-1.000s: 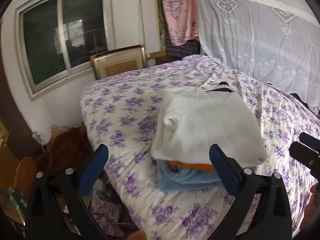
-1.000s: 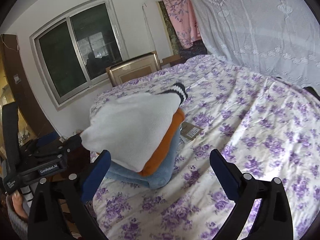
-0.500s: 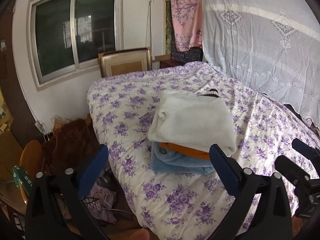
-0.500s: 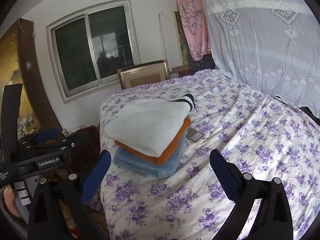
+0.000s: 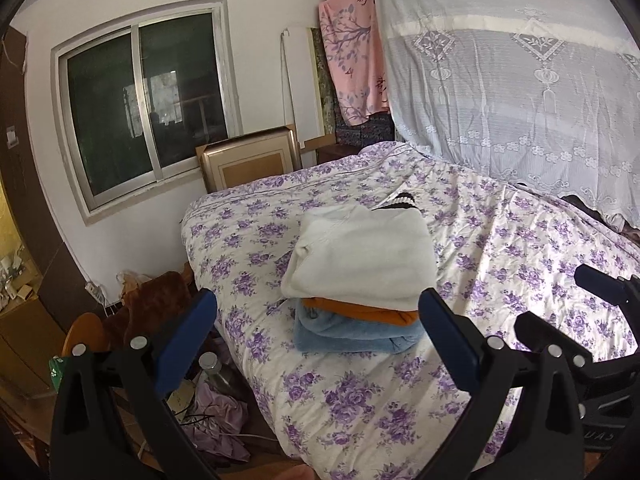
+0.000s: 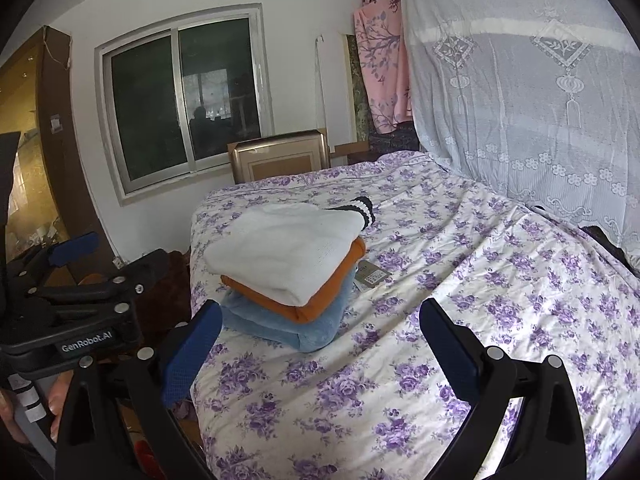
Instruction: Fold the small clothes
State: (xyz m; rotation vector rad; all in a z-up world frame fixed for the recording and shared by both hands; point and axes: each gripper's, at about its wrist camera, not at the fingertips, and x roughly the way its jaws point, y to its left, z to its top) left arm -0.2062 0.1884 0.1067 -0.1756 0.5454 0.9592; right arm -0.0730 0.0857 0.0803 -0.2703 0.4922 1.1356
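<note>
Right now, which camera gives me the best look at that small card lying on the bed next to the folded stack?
The right wrist view. The card lies in the open on the floral bedspread, beside the blue bottom layer of the folded stack. In the left wrist view the stack hides it completely.

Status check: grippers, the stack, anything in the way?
Left gripper and right gripper open, empty, clear of the bed. White top over orange and blue, folded, stacked. Nothing in the way.
</note>
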